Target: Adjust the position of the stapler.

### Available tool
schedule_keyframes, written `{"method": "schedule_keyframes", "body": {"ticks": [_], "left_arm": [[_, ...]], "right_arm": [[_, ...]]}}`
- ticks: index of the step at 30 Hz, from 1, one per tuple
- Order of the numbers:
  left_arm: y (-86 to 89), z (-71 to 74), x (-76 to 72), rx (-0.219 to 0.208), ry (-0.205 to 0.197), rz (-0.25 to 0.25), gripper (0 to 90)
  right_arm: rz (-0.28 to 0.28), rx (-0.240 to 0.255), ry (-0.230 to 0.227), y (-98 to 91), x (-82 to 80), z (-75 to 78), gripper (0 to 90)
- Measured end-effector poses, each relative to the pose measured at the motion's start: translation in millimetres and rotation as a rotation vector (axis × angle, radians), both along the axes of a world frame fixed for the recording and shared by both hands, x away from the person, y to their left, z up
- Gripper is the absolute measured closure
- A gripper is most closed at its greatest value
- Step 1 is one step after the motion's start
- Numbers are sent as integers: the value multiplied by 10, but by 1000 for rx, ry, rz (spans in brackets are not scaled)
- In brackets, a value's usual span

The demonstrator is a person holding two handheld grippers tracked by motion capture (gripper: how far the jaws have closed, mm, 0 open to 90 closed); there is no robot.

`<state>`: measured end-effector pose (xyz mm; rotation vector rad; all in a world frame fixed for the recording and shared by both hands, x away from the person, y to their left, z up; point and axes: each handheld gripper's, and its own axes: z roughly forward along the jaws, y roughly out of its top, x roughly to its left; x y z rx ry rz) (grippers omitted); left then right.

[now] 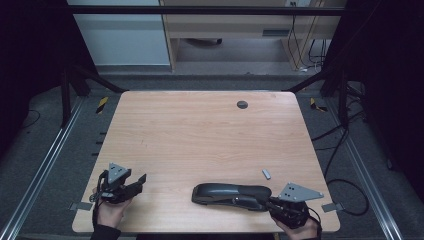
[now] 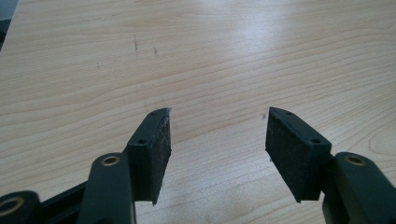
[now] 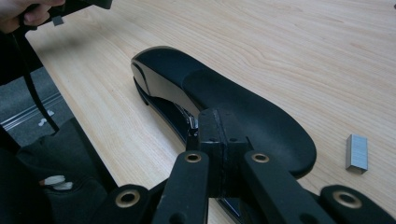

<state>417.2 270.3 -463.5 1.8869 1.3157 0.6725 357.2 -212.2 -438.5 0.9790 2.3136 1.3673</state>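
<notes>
Right gripper (image 3: 223,135): jaws pressed together at lower centre of the right gripper view, tips at the side of the stapler (image 3: 224,98), near its metal magazine; whether they pinch a part of it or merely touch it I cannot tell.
Right gripper in high view (image 1: 265,202): lower right of the frame, pointing left into the stapler's rear half.
Left gripper (image 2: 217,133): jaws roughly half open with nothing between the pads, bare wood beneath them.
Left gripper in high view (image 1: 141,180): lower left of the frame, well apart from the stapler.
Stapler in high view (image 1: 231,193): black, lying lengthwise left to right near the bottom edge of the table (image 1: 200,135), right of centre.
Staple strip (image 3: 357,152): small silver block at the right edge of the right gripper view, on the wood just beside the stapler's rear end; in the high view (image 1: 266,174) it sits up and right of the stapler.
Step in hand, as I judge it: working at the magazine to get the stapler open for loading.
How to do it well: bring the idle left gripper over to steady the stapler's front end, so that it does not skid; keep the right tips low against the metal, not on the rounded plastic top, where they would slip.
Risk: a sideways shove could knock the strip away.
</notes>
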Motion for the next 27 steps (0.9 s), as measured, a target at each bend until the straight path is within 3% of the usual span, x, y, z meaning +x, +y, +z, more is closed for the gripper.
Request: {"method": "schedule_keyframes", "body": {"ticks": [27], "left_arm": [[-10,-4,2,11,-5,0,395]], "right_arm": [[-41,9,-23,-15,73,-5,900]]}}
